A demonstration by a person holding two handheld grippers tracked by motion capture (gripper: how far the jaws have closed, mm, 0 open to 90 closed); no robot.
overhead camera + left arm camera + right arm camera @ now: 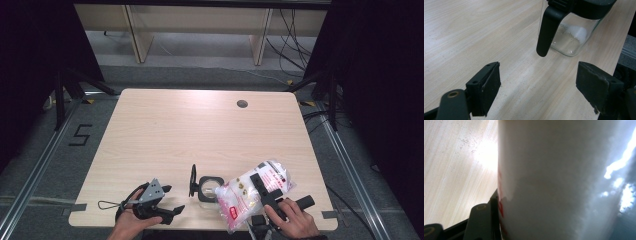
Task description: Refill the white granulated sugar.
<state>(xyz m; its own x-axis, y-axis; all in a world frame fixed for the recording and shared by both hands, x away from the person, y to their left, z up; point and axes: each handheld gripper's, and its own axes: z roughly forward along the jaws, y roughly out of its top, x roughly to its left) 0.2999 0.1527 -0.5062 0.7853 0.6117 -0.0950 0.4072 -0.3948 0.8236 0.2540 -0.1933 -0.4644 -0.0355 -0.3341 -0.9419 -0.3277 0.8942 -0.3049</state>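
Note:
A glass jar (210, 188) with its black lid (193, 180) swung open stands near the table's front edge. In the left gripper view the jar (571, 37) holds a little white powder, and a black clasp (548, 27) hangs down its side. My left gripper (173, 199) rests open just left of the jar; its jaws (539, 85) stand wide apart with only bare wood between them. My right gripper (259, 182) is shut on a clear plastic bag (250, 192) of white grains with red print. The bag lies tilted right of the jar. Up close the bag (564, 180) presses against one finger (482, 217).
The light wooden table (200, 125) has a round cable hole (242, 104) at the far right. A thin wire loop (106, 205) lies by my left hand. Desk legs and cables stand on the floor behind, and a "5" marking (80, 134) is on the floor at left.

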